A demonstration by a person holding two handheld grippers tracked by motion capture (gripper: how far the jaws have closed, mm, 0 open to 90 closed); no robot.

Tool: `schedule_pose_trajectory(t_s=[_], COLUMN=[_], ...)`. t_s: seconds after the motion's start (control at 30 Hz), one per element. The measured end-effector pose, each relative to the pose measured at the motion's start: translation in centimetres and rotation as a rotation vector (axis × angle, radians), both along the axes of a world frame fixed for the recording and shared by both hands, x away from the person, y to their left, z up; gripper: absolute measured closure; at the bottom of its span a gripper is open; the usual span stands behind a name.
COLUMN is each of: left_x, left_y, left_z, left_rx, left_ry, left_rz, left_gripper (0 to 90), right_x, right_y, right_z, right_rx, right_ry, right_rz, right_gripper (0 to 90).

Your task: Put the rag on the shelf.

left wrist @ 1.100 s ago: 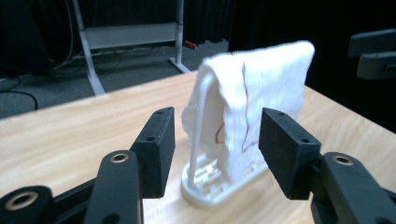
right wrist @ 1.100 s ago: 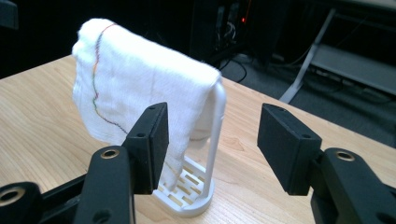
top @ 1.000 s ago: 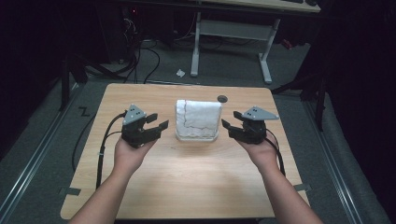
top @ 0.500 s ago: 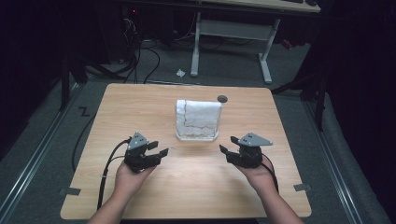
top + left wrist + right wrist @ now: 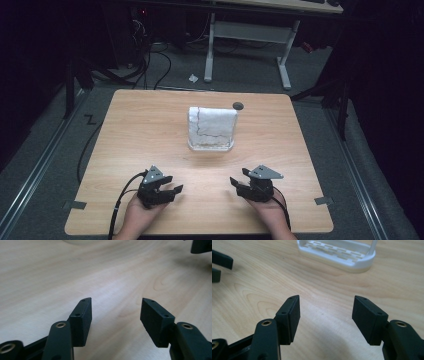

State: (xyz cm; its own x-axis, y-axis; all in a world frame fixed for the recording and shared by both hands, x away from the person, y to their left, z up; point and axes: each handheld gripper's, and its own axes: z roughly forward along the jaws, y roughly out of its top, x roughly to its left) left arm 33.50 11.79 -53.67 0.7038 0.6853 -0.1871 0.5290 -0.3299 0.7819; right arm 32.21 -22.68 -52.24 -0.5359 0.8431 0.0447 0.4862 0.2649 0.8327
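A white towel with a thin dark line on it hangs over a white rack that stands mid-table. The rack's slotted base lies ahead of my right gripper, whose jaws stand wide apart with bare wood between them. My left gripper is open too, over bare tabletop. From above, the left gripper and right gripper sit near the table's front edge, well apart from the rack, tips turned toward each other. Each gripper view catches the other gripper at its edge: the right gripper and the left gripper.
The wooden table has a small black round spot near its far edge behind the rack. Grey tape tabs mark the front corners. Beyond the table, cables lie on the floor by a white desk frame.
Both grippers have drawn back from either side of the towel rack to the table's front edge, staying open. The towel and rack have not moved.
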Motion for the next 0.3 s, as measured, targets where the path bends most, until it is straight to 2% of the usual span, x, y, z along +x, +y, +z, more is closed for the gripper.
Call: schedule_pose_trajectory(t_s=[0.13, 0.2, 0.3], left_x=[-0.31, -0.18, 0.02], left_y=[-0.98, -0.99, -1.00], left_z=[0.45, 0.34, 0.14], left_rx=[0.036, 0.023, 0.043], left_ry=[-0.051, -0.040, -0.025], left_rz=[-0.043, -0.042, -0.045], left_gripper=[41.8, 41.7, 38.8], right_x=[-0.48, -0.38, -0.22], right_y=[0.35, 0.32, 0.23], right_z=[-0.63, -0.84, -0.83], right_rx=[-0.059, -0.060, -0.053], right_ry=[0.003, 0.015, 0.018], right_rz=[0.038, 0.042, 0.034], right_gripper=[39.3, 39.3, 39.2])
